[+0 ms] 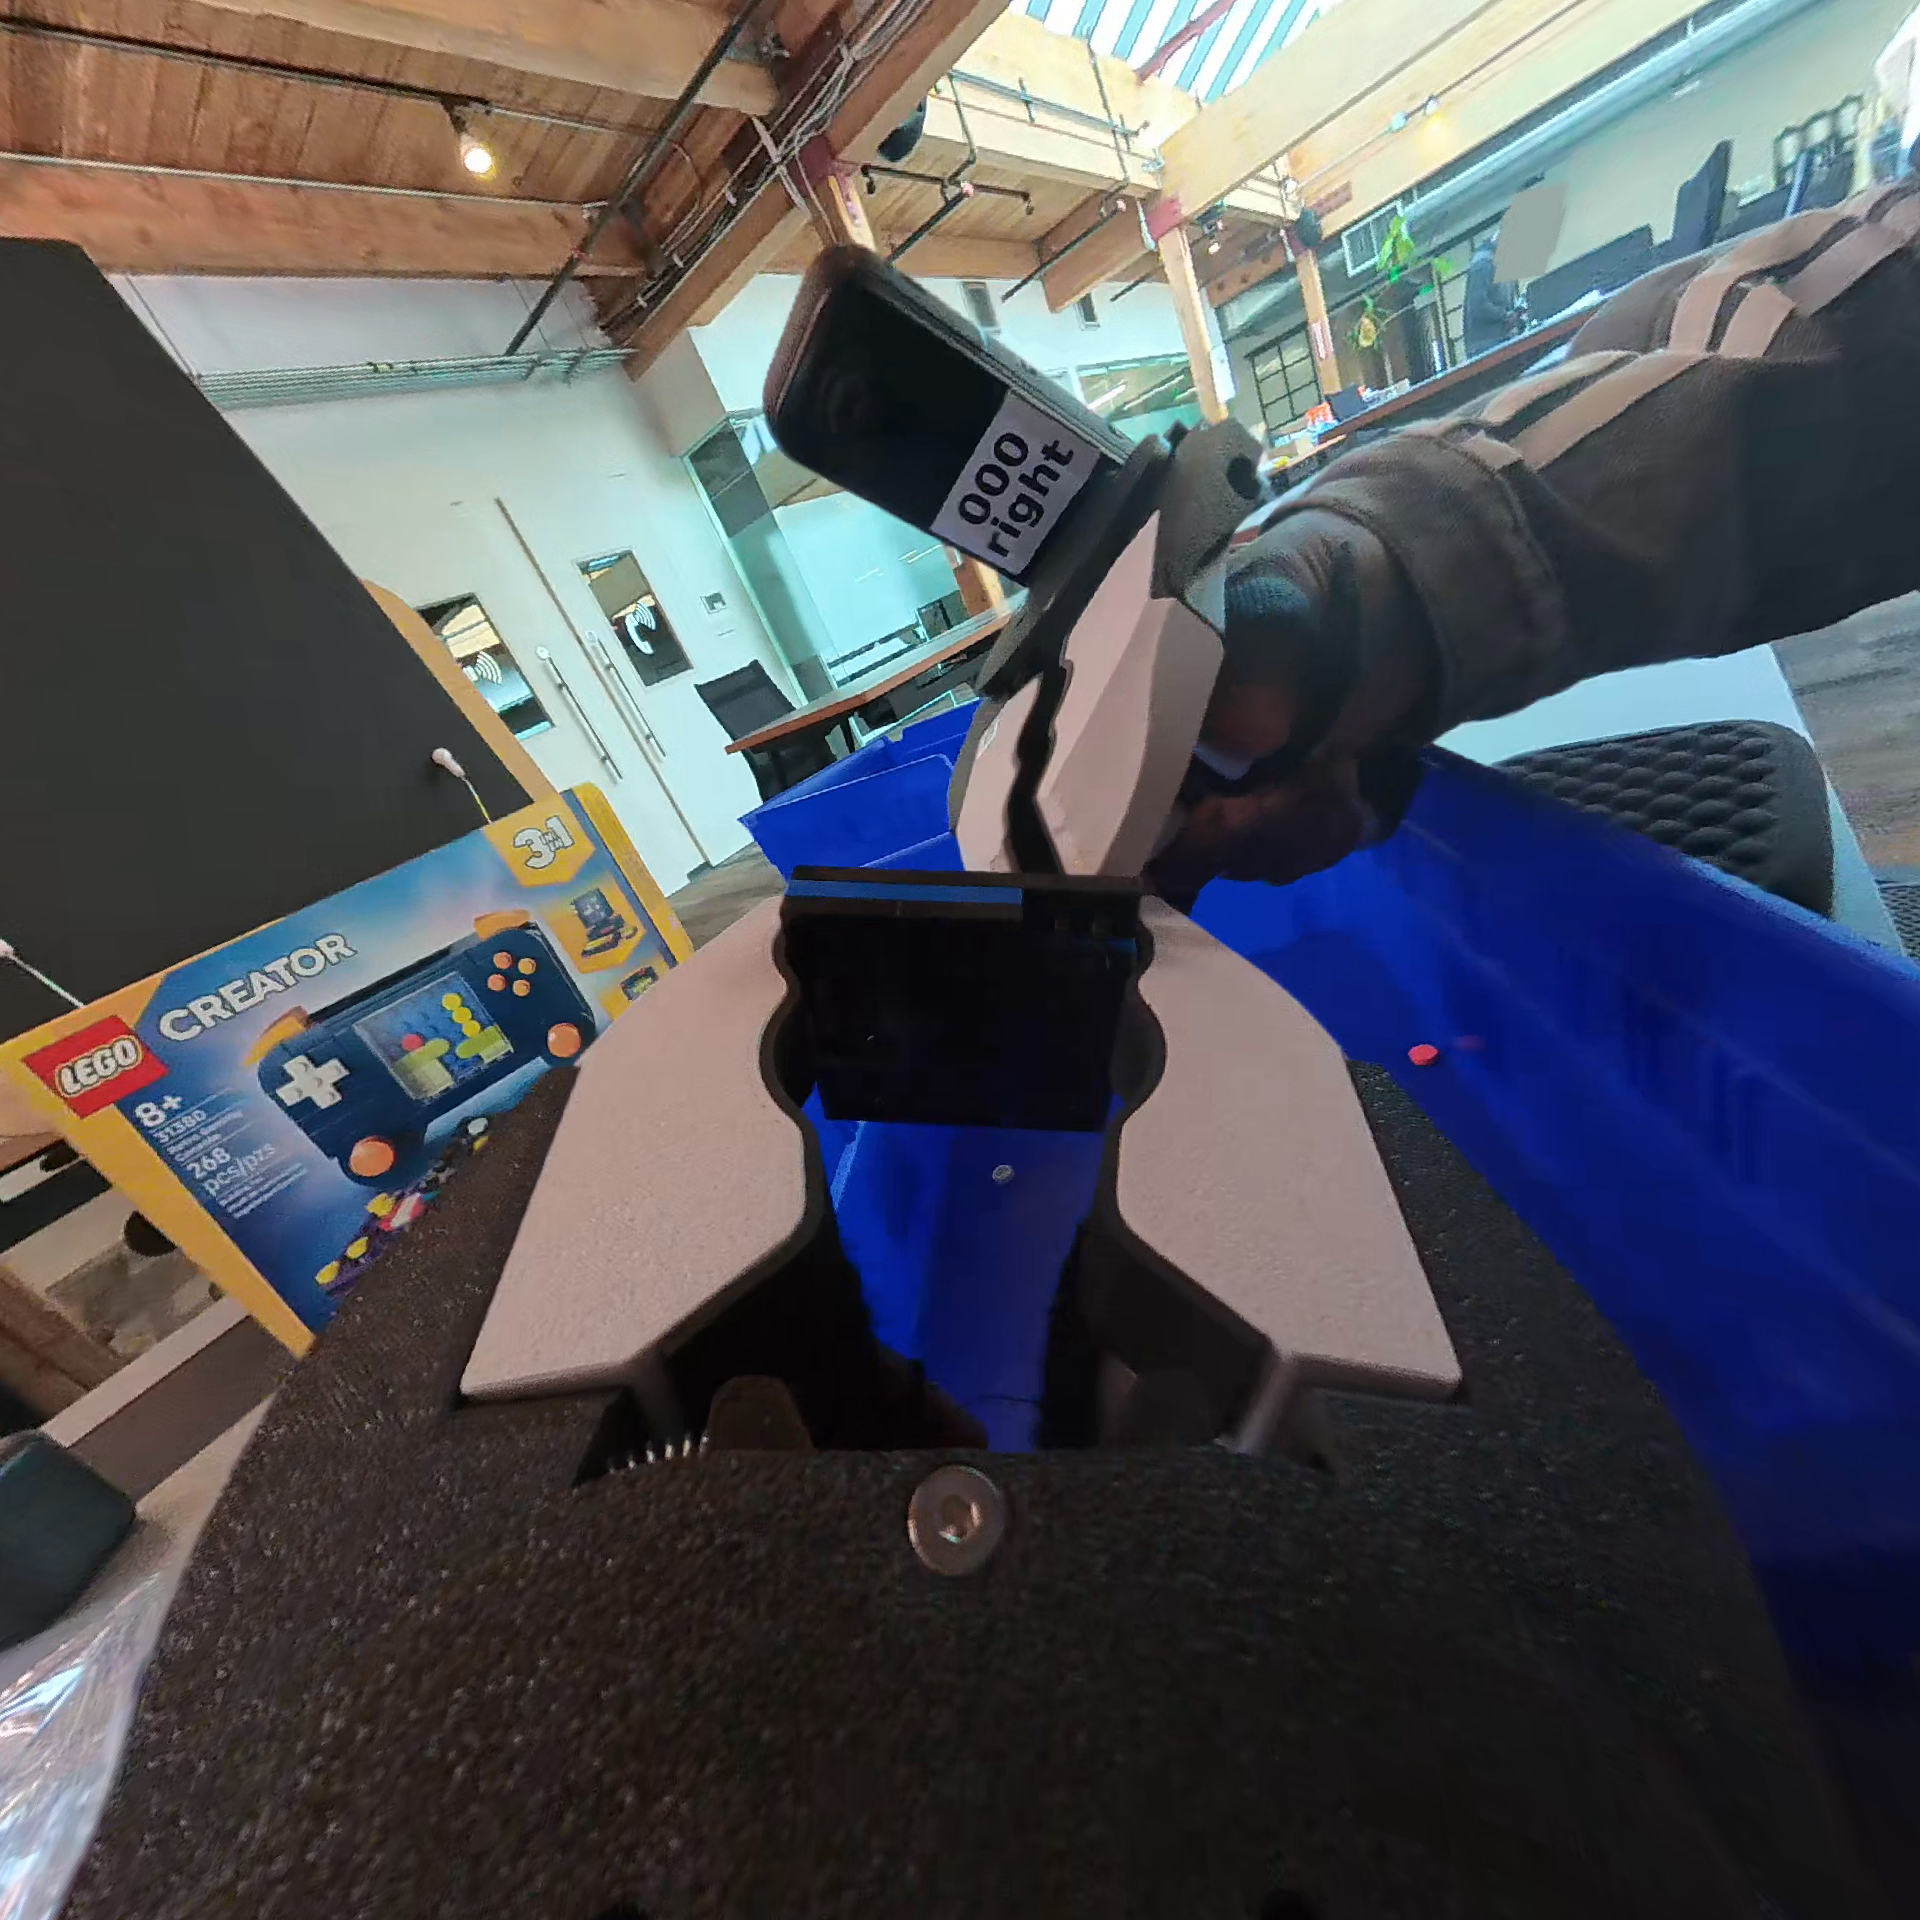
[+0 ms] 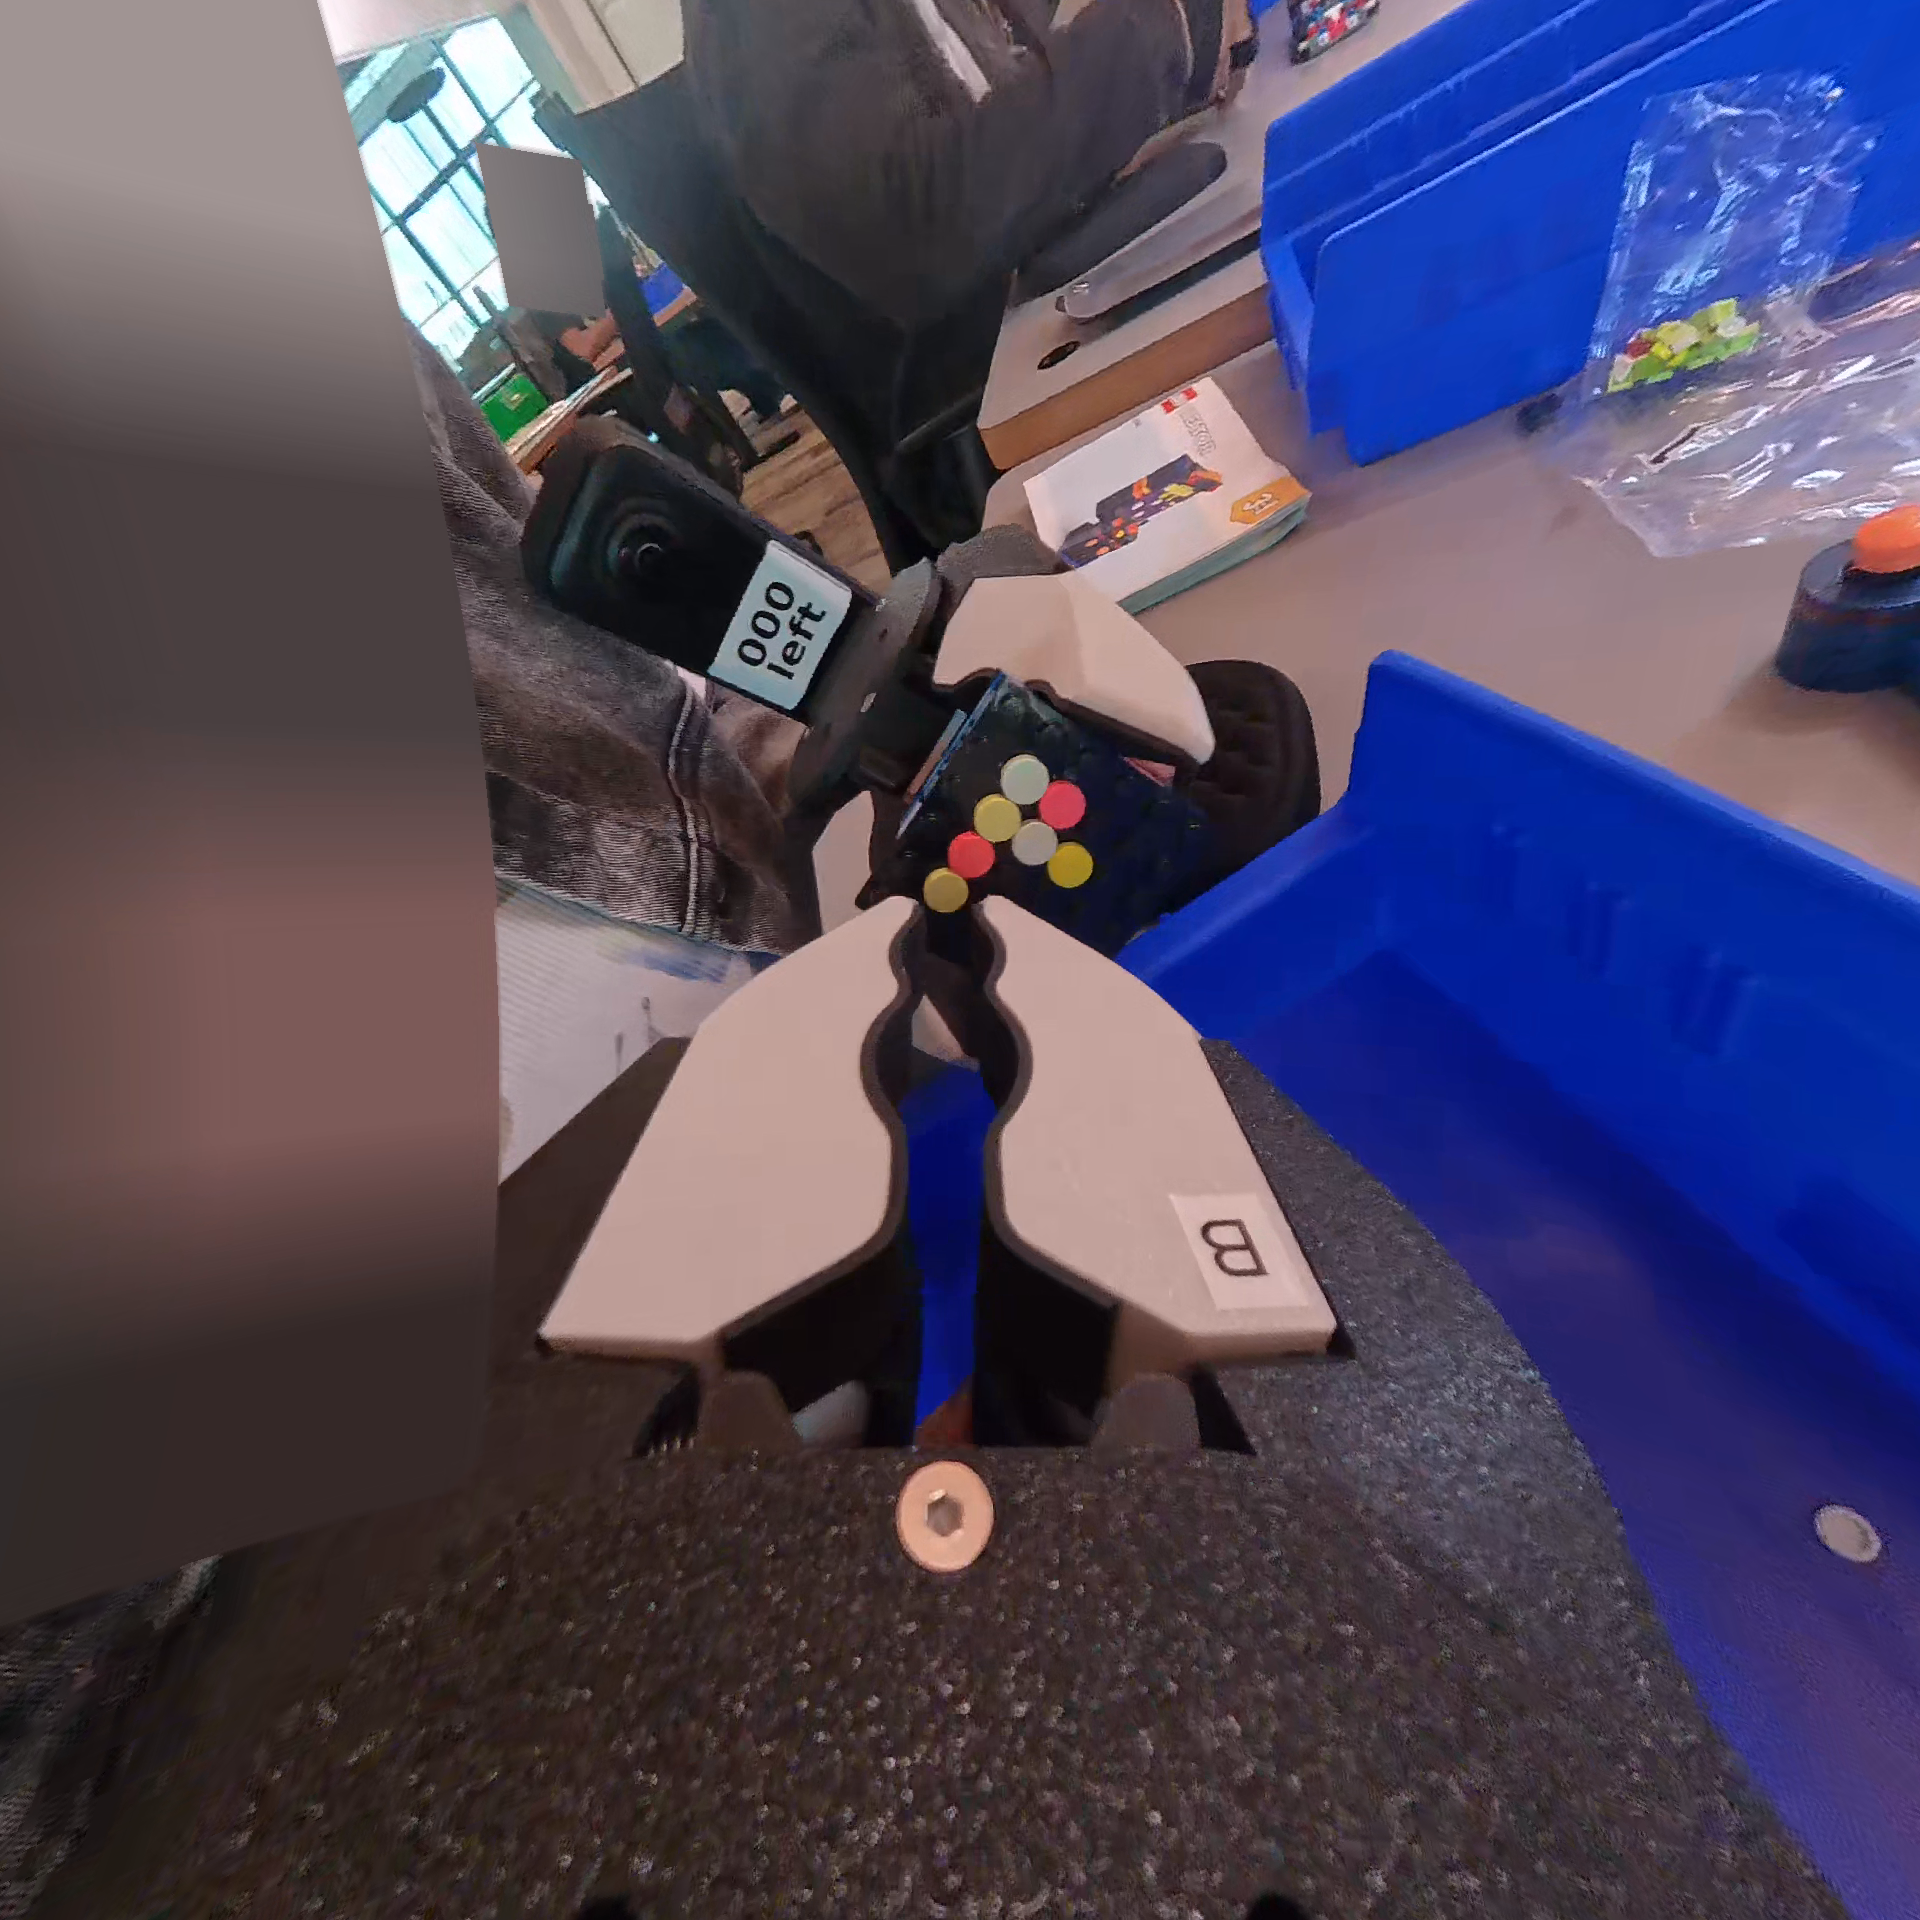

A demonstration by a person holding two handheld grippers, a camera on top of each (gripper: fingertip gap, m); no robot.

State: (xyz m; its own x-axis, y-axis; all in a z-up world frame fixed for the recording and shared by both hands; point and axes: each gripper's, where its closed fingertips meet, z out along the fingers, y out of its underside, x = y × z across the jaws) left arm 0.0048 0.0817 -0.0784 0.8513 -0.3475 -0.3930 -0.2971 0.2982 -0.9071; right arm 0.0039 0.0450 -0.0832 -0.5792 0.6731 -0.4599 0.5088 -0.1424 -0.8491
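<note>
My left gripper [image 1: 966, 925] is shut on a dark blue brick plate [image 1: 956, 1018] and holds it upright above a blue bin [image 1: 1558, 1039]. In the right wrist view the plate [image 2: 1122, 862] carries several round tiles, yellow, red and pale, and the left gripper [image 2: 1081, 831] clamps it from its edges. My right gripper [image 2: 951, 909] is nearly shut, with its tips pinching a yellow round tile [image 2: 945, 890] at the plate's near corner. In the left wrist view the right gripper [image 1: 1023, 862], held by a gloved hand [image 1: 1455, 623], meets the plate's top edge.
A small red round piece [image 1: 1422, 1055] lies in the blue bin. A toy box [image 1: 312, 1070] stands to the left. An instruction booklet [image 2: 1164, 499], a clear bag of pieces [image 2: 1714, 343], a dark piece with an orange button [image 2: 1860, 613] and more blue bins [image 2: 1455, 260] are on the table. Less than 4 cm separates the two grippers' tips.
</note>
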